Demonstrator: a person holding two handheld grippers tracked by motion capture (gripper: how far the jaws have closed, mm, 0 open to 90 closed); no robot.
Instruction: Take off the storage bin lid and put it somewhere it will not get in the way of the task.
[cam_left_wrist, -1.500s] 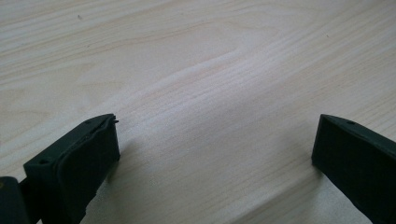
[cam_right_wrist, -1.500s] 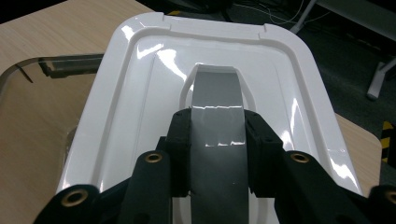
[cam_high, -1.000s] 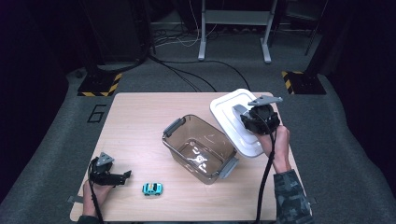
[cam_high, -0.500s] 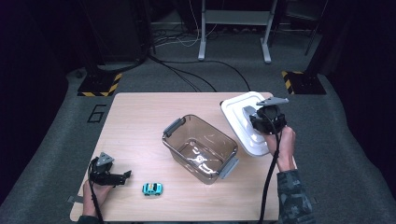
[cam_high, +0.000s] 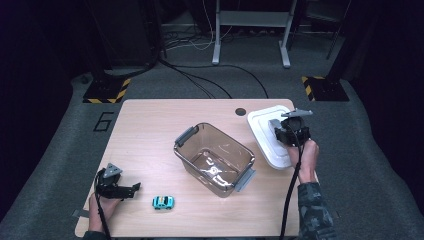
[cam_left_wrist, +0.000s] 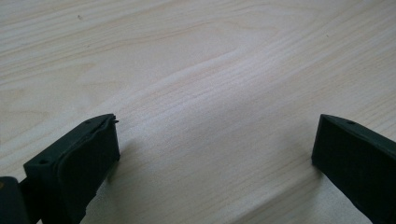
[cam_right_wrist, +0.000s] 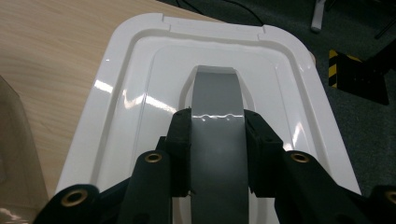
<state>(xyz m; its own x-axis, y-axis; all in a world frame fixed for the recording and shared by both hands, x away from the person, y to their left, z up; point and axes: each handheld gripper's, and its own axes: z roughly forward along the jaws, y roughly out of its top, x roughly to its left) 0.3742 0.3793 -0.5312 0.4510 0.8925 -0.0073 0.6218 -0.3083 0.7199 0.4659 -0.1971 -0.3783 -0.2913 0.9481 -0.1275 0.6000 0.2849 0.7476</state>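
The right gripper (cam_high: 286, 131) has its fingers (cam_right_wrist: 181, 140) clenched on the grey arched handle (cam_right_wrist: 216, 112) of the white rectangular plastic lid (cam_high: 265, 135), which sits at the right edge of the pale wooden counter (cam_high: 150, 130), just beside the clear brown plastic bin with grey latches (cam_high: 215, 159) and partly overhanging the counter's edge. The left gripper (cam_high: 131, 189) rests low on the counter's near left corner with its fingers (cam_left_wrist: 84, 158) released and spread wide over bare wood, and a small turquoise toy car (cam_high: 163, 202) lies just beside it, well apart from the lid.
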